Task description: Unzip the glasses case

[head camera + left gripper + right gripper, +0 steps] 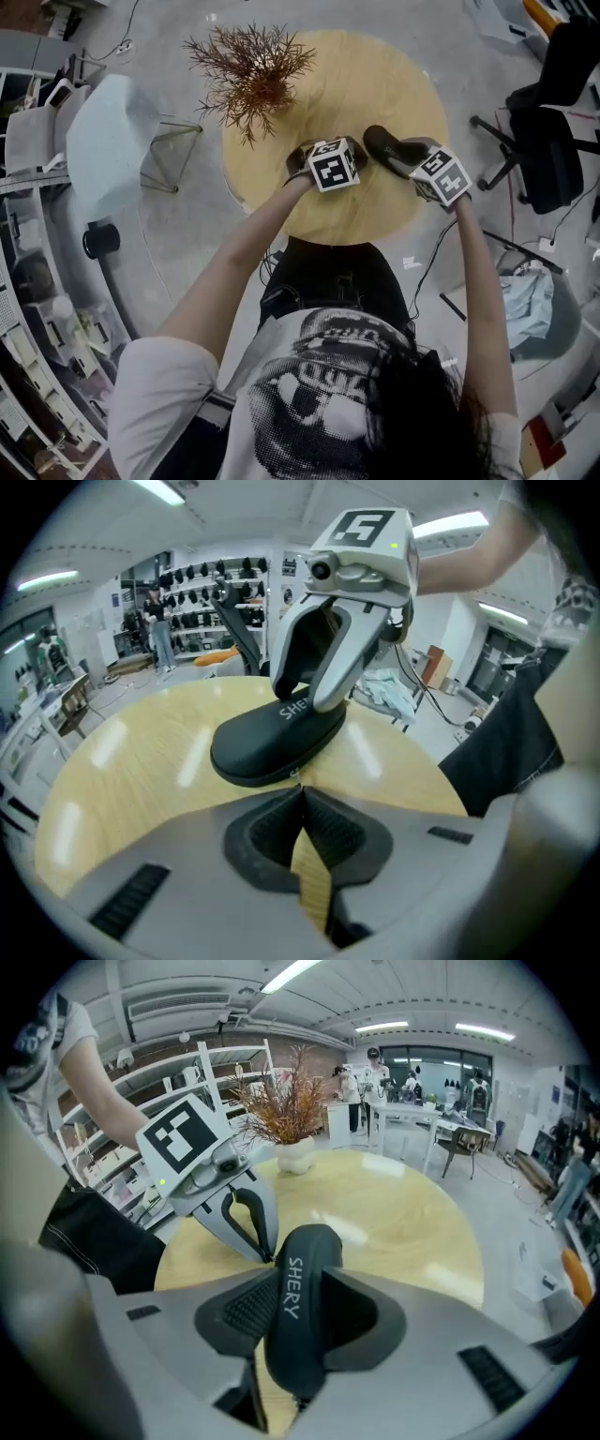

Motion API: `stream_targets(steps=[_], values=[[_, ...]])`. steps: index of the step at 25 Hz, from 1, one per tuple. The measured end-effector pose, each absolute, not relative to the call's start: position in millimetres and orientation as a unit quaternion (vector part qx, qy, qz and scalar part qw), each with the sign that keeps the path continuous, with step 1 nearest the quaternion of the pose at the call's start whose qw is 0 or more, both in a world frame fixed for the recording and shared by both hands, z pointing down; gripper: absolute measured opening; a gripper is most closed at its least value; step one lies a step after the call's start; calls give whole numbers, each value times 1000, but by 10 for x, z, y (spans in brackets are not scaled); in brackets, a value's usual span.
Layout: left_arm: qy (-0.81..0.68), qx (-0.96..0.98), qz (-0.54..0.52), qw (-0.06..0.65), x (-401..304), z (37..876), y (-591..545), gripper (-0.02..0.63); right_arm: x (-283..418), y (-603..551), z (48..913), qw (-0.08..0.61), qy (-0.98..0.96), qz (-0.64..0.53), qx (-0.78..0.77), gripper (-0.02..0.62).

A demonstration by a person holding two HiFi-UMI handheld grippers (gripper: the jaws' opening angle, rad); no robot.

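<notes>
Black glasses case point(392, 148) marked "SHERY" is held just above the round yellow surface point(375, 84), near its front edge. Case is clamped across its width by the right gripper point(295, 1309), with the fingers point(361, 1321) pressed on both sides. Far end of the case is left sticking out past the fingers. Left gripper point(302, 794) is set opposite, pointed at the case's other end. Its fingers point(267, 832) are closed, tips met on the small zipper pull point(295, 774) at the case's seam. Dried plant point(248, 70) in a white vase point(295, 1155) is seen further back on the surface, well apart from the case.
</notes>
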State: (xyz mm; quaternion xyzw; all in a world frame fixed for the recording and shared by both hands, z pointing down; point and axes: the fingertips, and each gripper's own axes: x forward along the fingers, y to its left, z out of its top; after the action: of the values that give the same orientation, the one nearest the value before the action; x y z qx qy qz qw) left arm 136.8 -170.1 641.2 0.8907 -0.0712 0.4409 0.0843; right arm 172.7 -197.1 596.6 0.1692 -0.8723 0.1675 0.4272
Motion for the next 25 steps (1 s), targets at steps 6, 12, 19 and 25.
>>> stream_targets(steps=[6, 12, 19, 25], values=[[-111, 888, 432, 110, 1369, 6449, -1635, 12, 1775, -1927, 5949, 431, -874, 187, 125, 157], [-119, 887, 431, 114, 1335, 6488, -1627, 12, 1919, -1834, 5967, 463, -870, 159, 64, 144], [-93, 882, 456, 81, 1319, 6474, -1664, 12, 1962, -1822, 6006, 502, -850, 150, 47, 149], [-129, 890, 423, 115, 1472, 6426, -1526, 12, 2003, -1861, 6005, 449, -860, 202, 131, 133]])
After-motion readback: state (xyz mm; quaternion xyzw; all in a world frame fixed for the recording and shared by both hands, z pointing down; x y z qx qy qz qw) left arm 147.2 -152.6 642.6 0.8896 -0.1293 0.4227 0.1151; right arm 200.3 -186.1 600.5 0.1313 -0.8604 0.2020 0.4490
